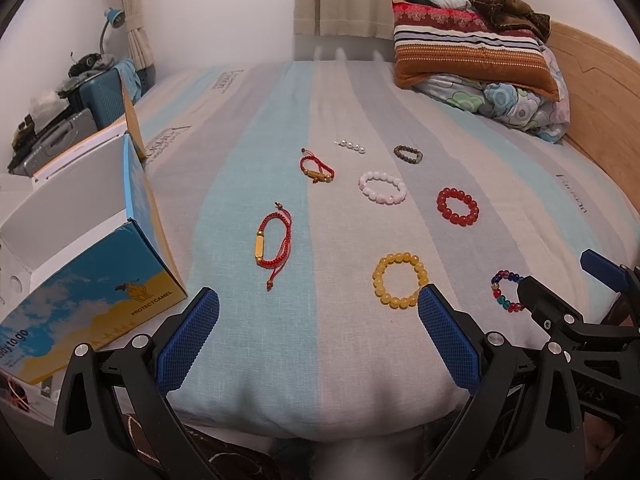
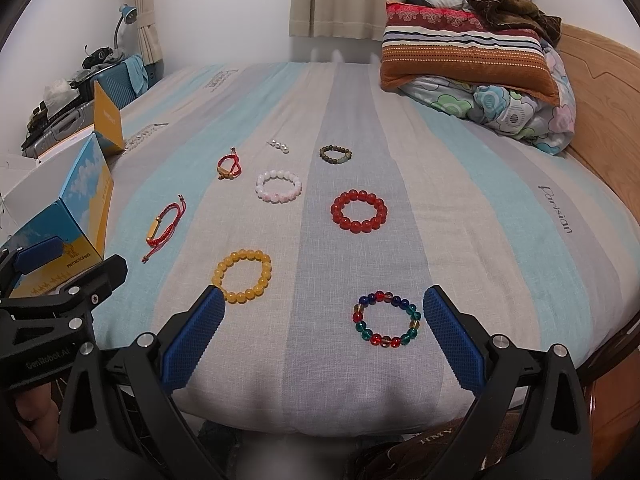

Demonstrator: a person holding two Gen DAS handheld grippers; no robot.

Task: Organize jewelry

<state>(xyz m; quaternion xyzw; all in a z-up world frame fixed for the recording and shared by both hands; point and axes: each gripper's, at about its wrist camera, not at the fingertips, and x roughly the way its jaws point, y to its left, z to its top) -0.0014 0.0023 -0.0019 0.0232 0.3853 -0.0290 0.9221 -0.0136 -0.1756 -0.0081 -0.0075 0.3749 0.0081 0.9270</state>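
Note:
Several bracelets lie on the striped bed. In the left wrist view: a red cord bracelet (image 1: pixel 273 242), a smaller red cord one (image 1: pixel 316 169), a yellow bead one (image 1: pixel 399 280), a pink one (image 1: pixel 382 187), a red bead one (image 1: pixel 457 206), a dark one (image 1: pixel 408 154), pearls (image 1: pixel 351 146). The multicolour bead bracelet (image 2: pixel 386 318) lies just ahead of my right gripper (image 2: pixel 324 300), between its fingers' lines. My left gripper (image 1: pixel 318 300) is open and empty at the bed's near edge. Both hover short of the jewelry.
An open blue and yellow cardboard box (image 1: pixel 100 280) stands at the bed's left edge. Pillows and a folded quilt (image 1: pixel 480 64) are stacked at the far right by the wooden headboard (image 2: pixel 600 92). Suitcases (image 1: pixel 80 112) stand beyond the box.

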